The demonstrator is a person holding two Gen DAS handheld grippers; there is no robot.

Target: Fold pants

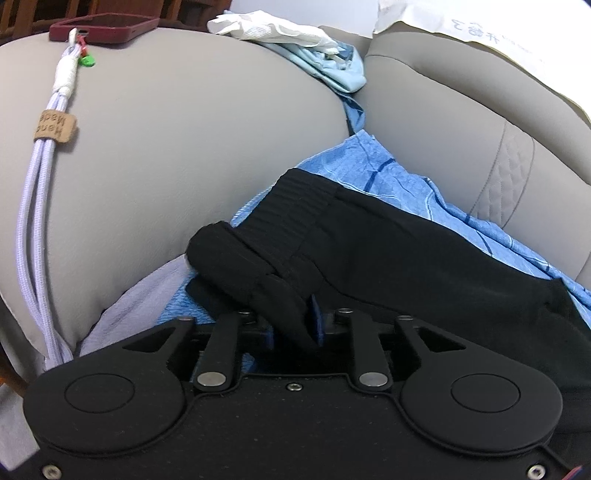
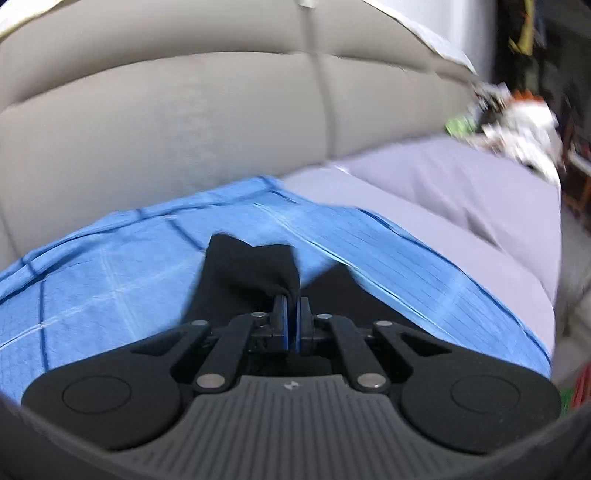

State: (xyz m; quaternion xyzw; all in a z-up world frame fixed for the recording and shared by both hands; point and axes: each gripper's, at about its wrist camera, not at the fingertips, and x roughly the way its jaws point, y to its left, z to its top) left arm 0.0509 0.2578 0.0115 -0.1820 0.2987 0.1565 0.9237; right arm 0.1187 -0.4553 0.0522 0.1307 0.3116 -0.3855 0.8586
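The black pants (image 1: 388,251) lie on a blue checked cloth (image 1: 380,173) spread over a grey sofa. Their ribbed waistband (image 1: 291,199) points toward the sofa's back. My left gripper (image 1: 291,325) has a thick rolled fold of the waistband end filling the gap between its blue pads (image 1: 314,319), and it is shut on that fold. In the right wrist view, which is blurred, my right gripper (image 2: 294,299) is shut, pinching a raised corner of the black pants (image 2: 251,266) above the blue cloth (image 2: 110,266).
A red phone (image 1: 103,27) with a lavender cord strap (image 1: 40,192) rests on the grey cushion (image 1: 192,129) at far left. White tissue (image 1: 273,27) and light blue fabric (image 1: 340,74) lie at the back. A lavender sheet (image 2: 461,206) covers the seat at right, with clutter (image 2: 517,118) beyond.
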